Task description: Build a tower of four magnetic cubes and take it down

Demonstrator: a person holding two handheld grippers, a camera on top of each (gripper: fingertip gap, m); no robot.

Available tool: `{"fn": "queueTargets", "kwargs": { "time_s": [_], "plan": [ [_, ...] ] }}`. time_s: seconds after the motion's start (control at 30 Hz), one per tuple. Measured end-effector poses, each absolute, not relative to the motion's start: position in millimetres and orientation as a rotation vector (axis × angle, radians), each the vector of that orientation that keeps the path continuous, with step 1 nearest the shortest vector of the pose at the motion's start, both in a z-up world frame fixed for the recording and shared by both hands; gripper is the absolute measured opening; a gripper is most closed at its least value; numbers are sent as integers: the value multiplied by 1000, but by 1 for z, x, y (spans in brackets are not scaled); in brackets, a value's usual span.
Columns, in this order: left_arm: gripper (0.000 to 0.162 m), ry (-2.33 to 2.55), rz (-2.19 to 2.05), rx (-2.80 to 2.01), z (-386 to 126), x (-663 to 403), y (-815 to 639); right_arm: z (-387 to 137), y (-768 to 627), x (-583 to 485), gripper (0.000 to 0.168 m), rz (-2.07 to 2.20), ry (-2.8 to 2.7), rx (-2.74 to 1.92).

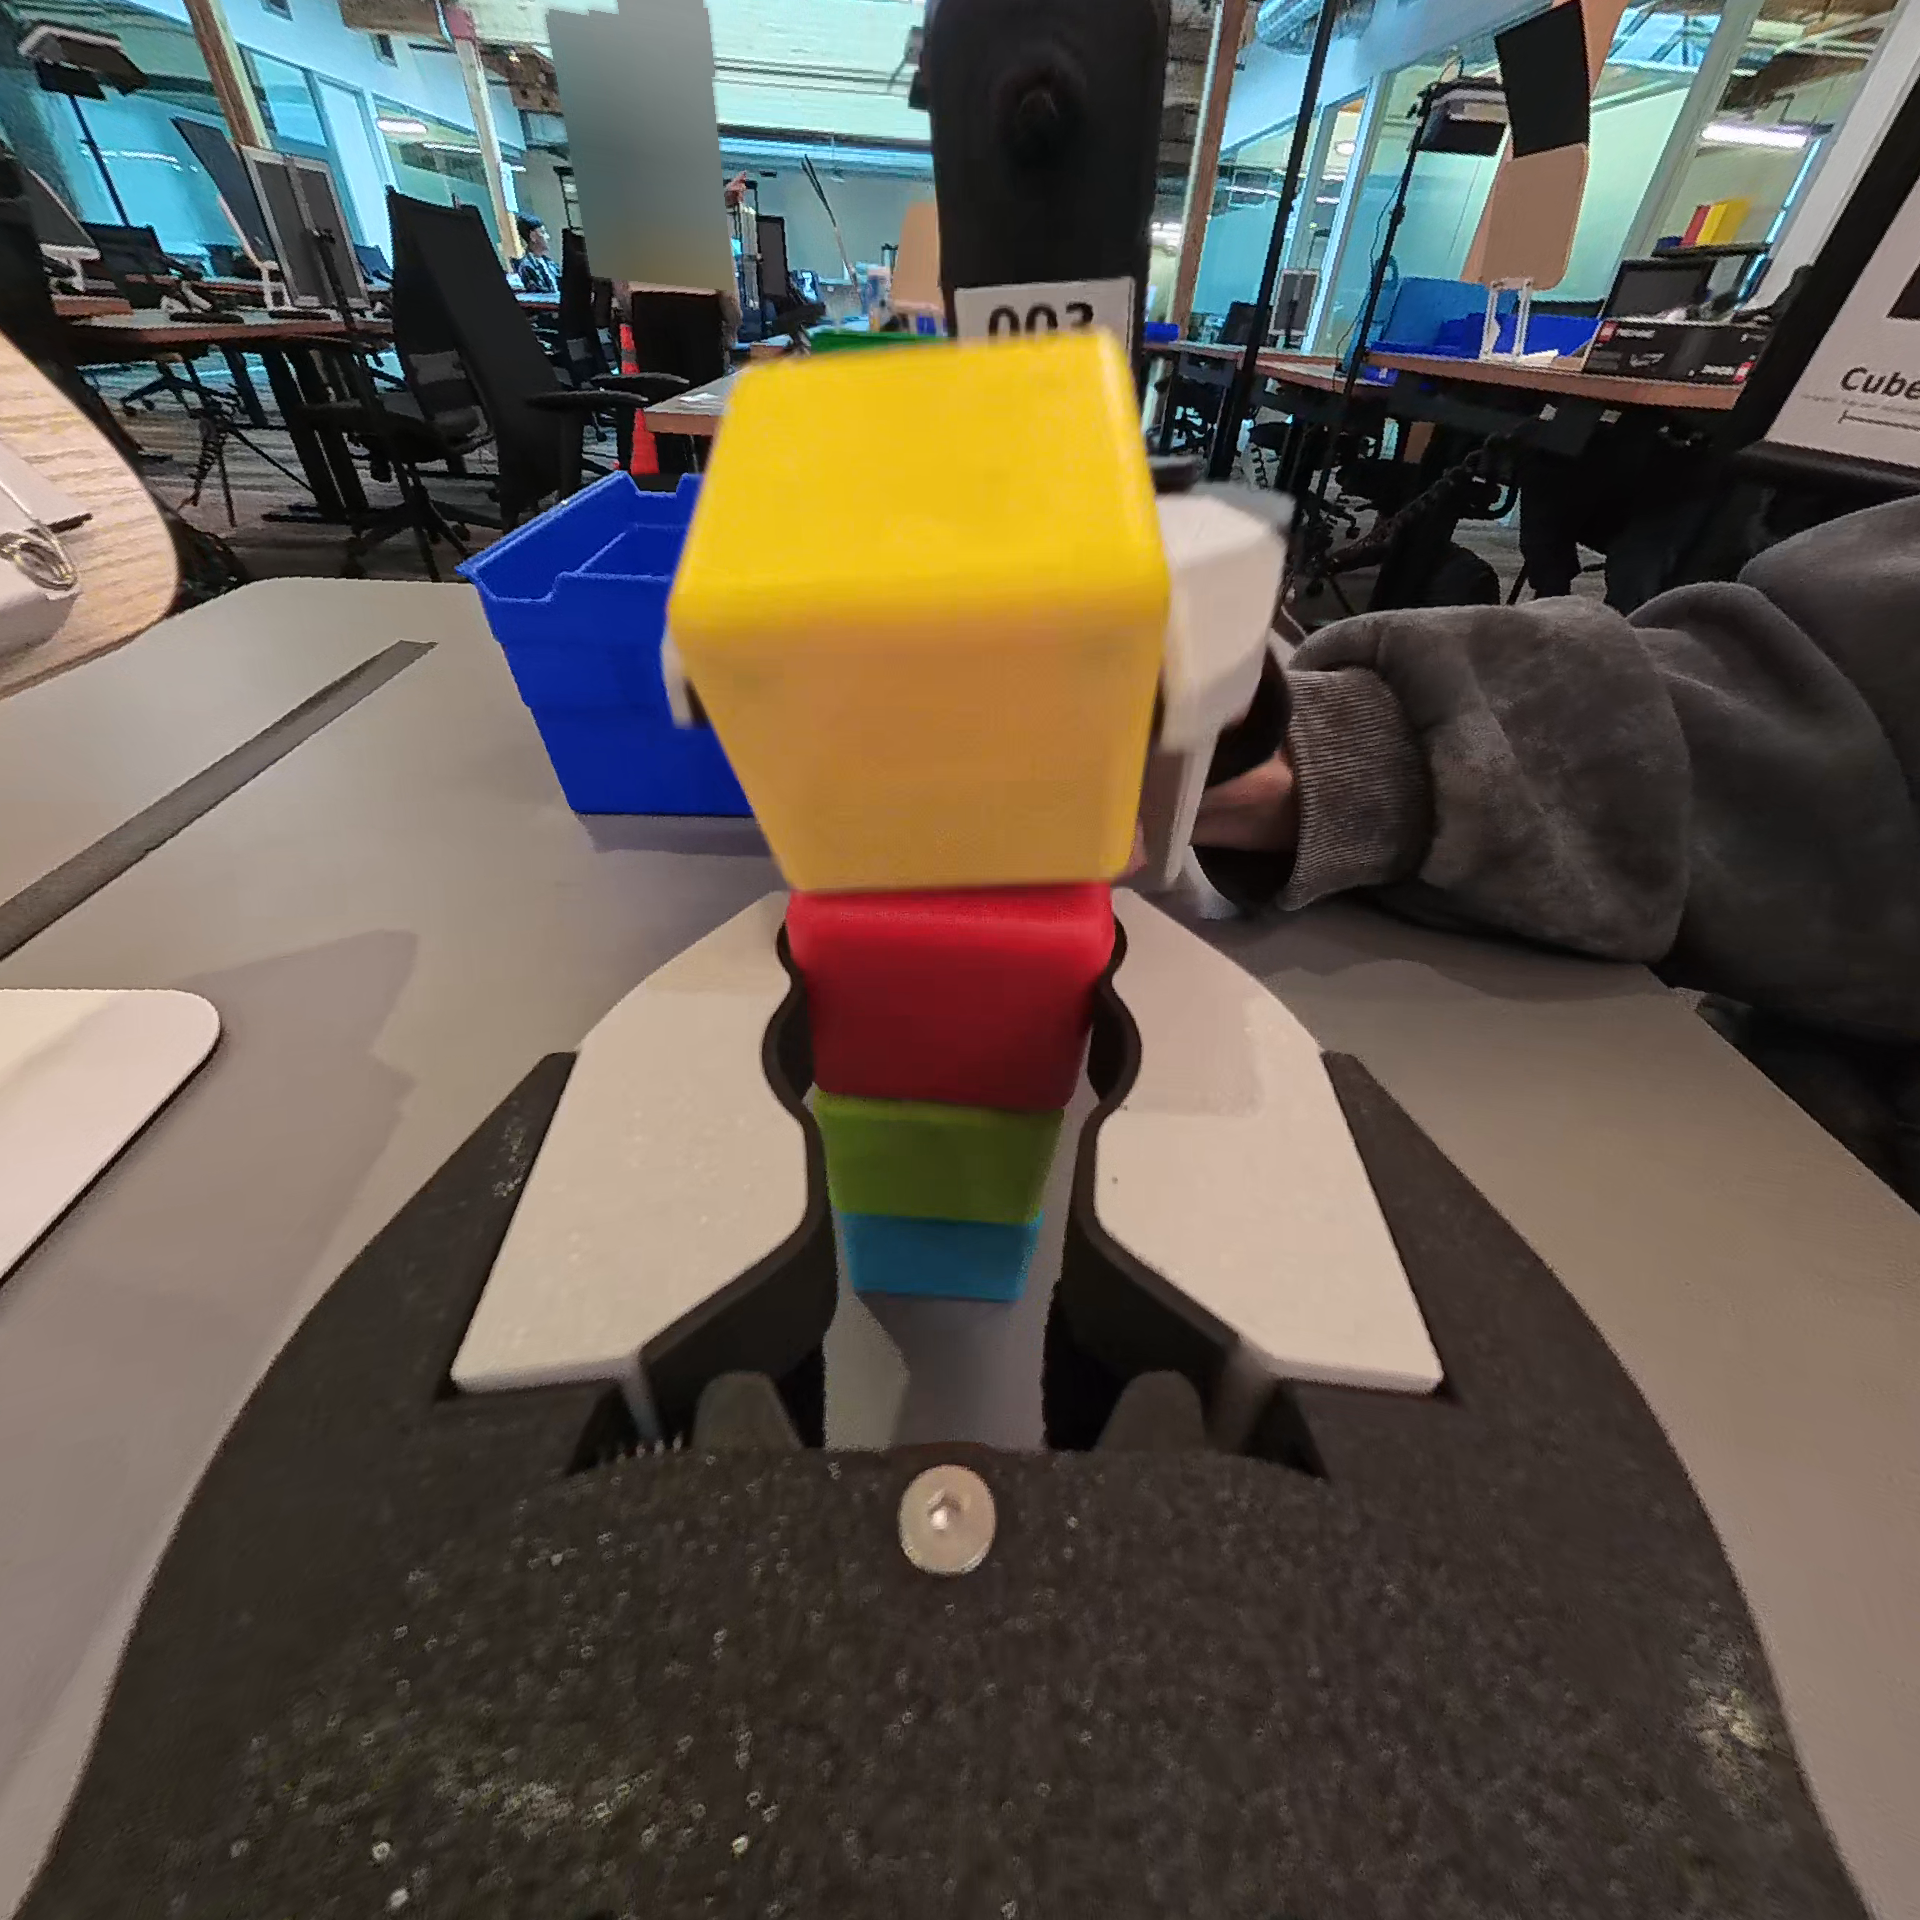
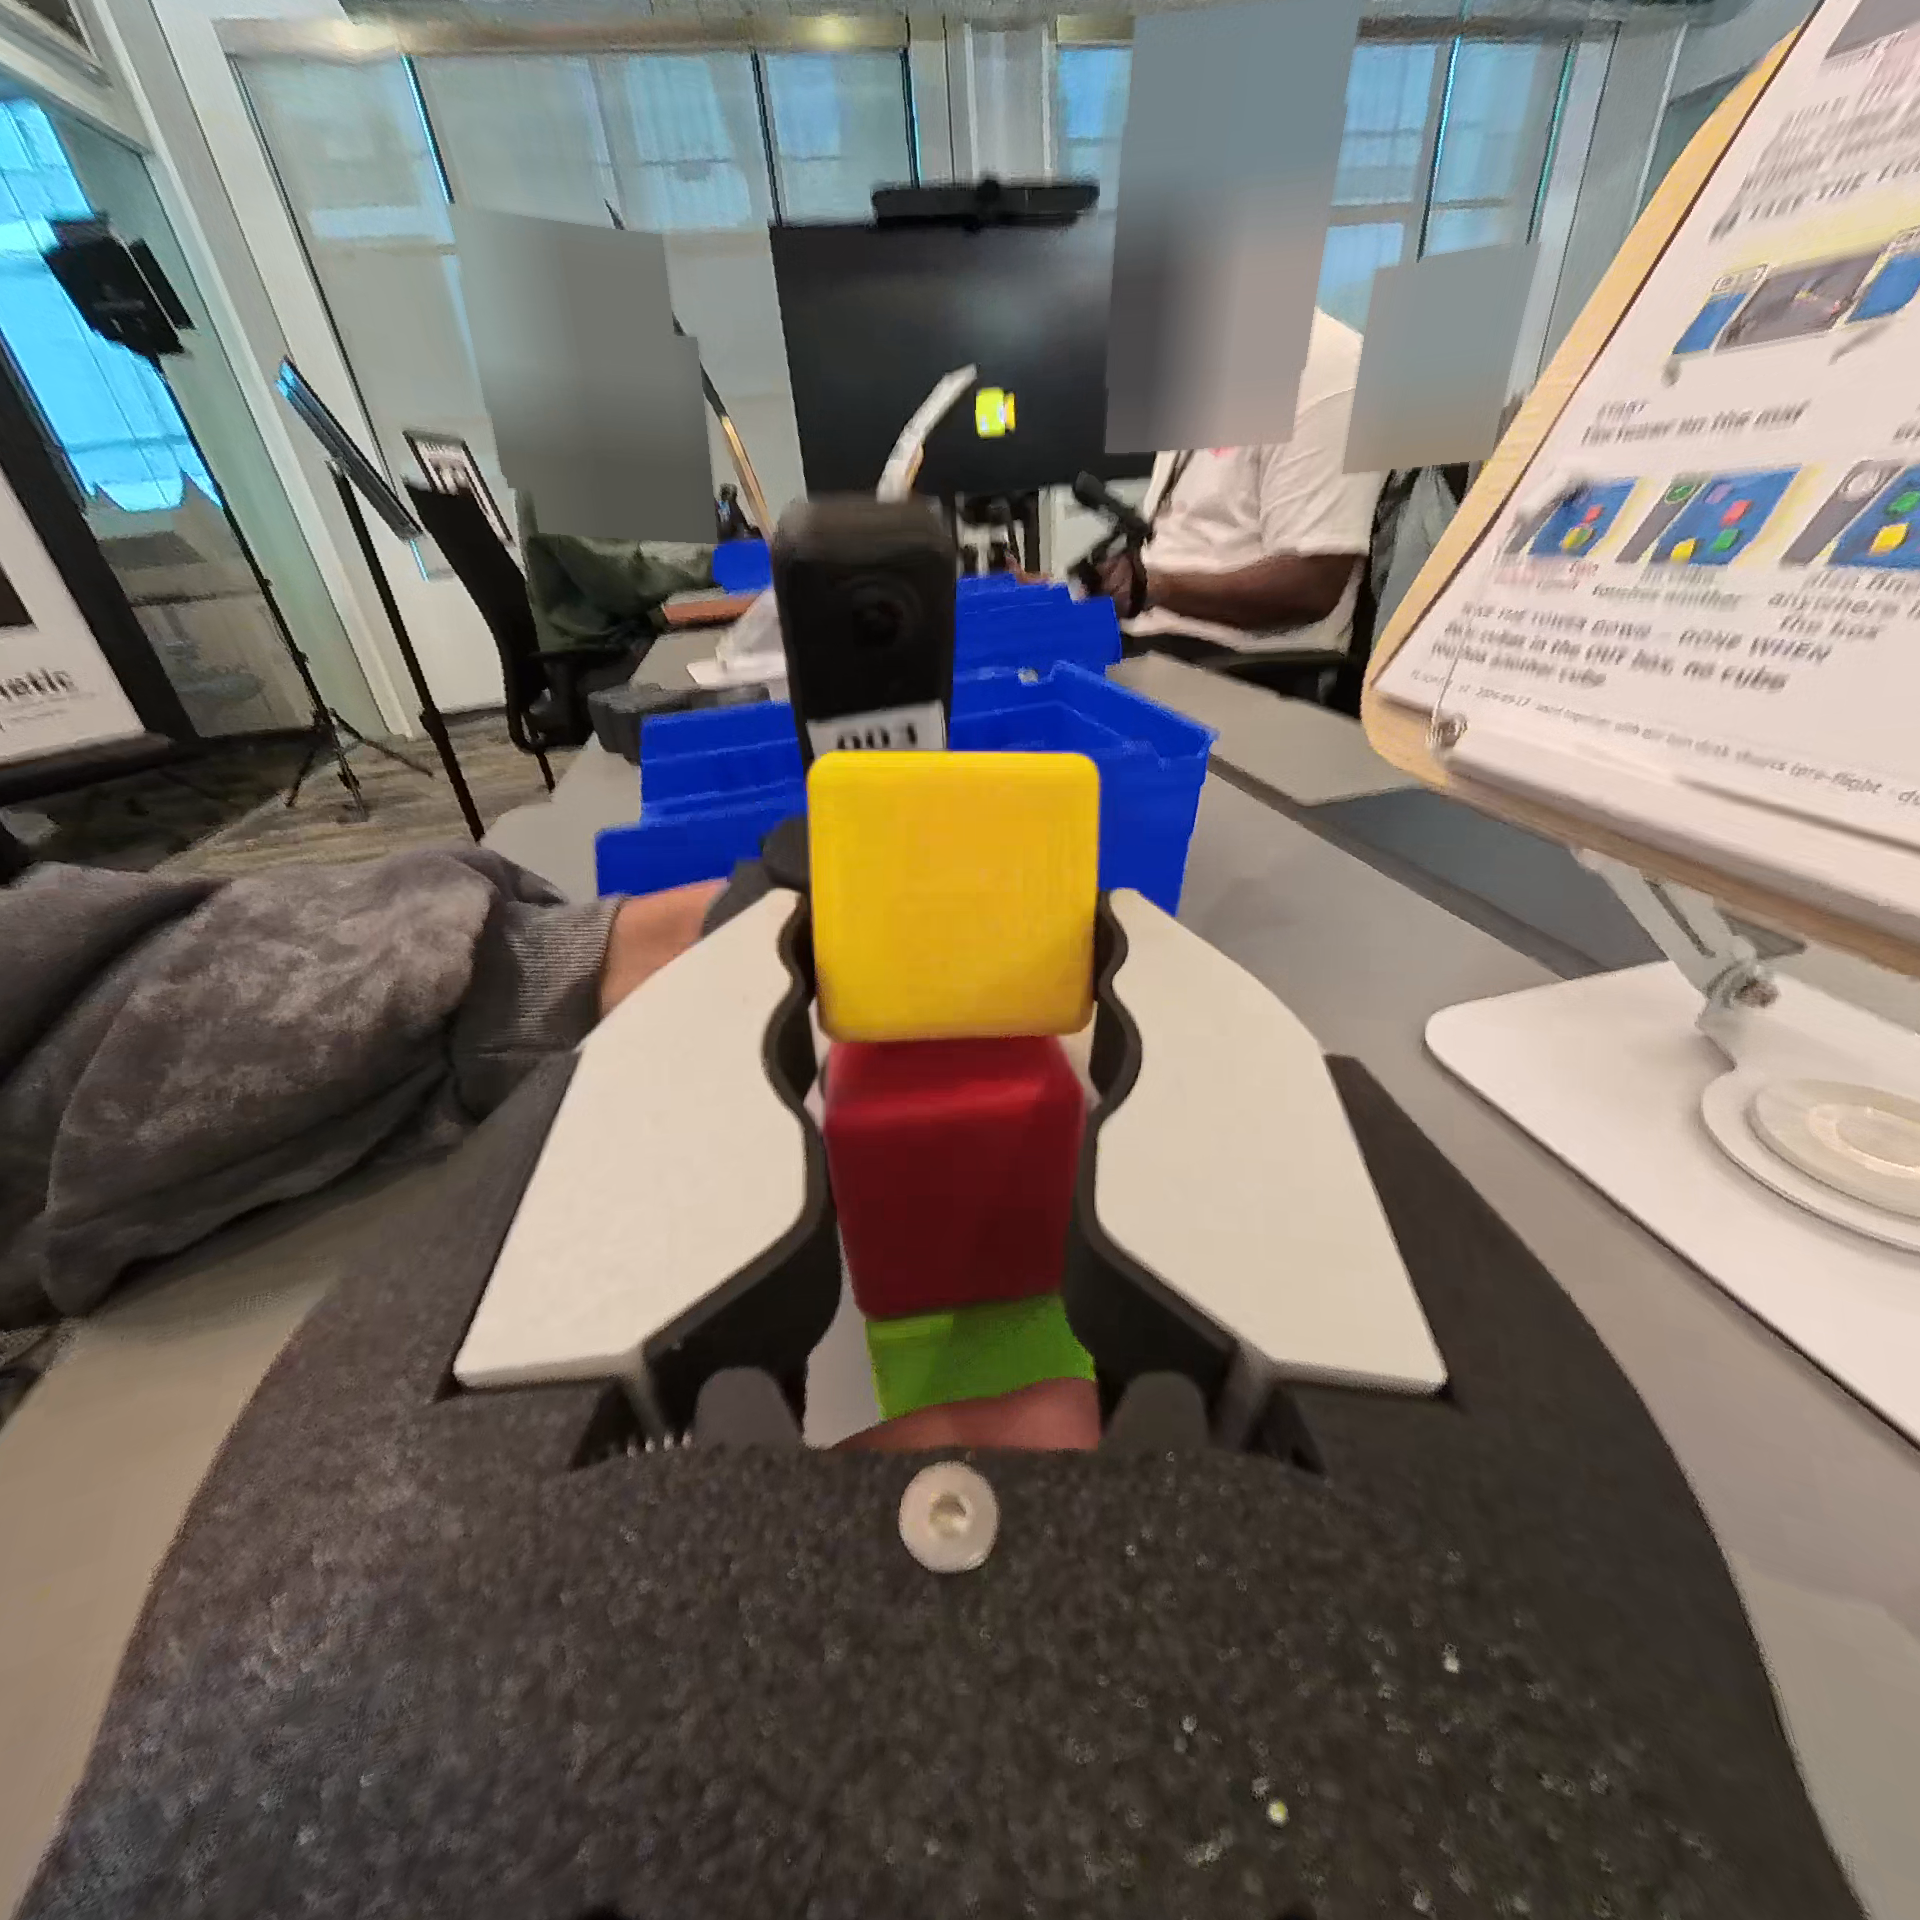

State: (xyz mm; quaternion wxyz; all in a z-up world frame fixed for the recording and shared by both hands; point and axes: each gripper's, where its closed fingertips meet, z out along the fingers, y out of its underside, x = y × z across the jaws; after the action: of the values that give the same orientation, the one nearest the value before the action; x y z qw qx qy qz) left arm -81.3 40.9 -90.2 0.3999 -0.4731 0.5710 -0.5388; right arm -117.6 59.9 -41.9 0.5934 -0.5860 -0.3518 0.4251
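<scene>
Left wrist view shows us a tower of four cubes on the grey table [image 1: 312, 831]: blue cube [image 1: 940, 1257] at the bottom, green cube [image 1: 940, 1158], red cube [image 1: 951, 997], and yellow cube [image 1: 925, 623] tilted on top. Our left gripper [image 1: 951, 971] has its jaws pressed against the red cube. Our right gripper [image 2: 951, 925] clamps the yellow cube between its fingertips. A blue bin [image 1: 582, 644] stands behind the tower.

Blue bins [image 1: 603, 665] crowd behind the tower [image 1: 940, 1039]; grey table [image 1: 343, 935] beside it lies open.
</scene>
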Motion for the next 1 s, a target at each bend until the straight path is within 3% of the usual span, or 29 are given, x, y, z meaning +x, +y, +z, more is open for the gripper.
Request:
{"fn": "queueTargets", "kwargs": {
  "time_s": [0.33, 0.5, 0.63, 0.77, 1.0],
  "plan": [
    [50, 1446, -1365, -1196, -90, -82, 41, 35, 35, -96, 50, 1047, -697, -1174],
    [50, 1446, -1367, -1196, -90, -82, 41, 98, 10, -55, 50, 641, -633, -1309],
    [50, 1446, -1367, -1196, -90, -82, 41, 117, 1, 22, 50, 254, -561, -1513],
    [50, 1446, -1368, -1197, -90, -82, 41, 76, 8, 123, 50, 26, -407, -1817],
    [50, 1446, -1367, -1196, -90, -82, 41, -53, 8, 216, 50, -32, -156, -2207]
  ]
}}
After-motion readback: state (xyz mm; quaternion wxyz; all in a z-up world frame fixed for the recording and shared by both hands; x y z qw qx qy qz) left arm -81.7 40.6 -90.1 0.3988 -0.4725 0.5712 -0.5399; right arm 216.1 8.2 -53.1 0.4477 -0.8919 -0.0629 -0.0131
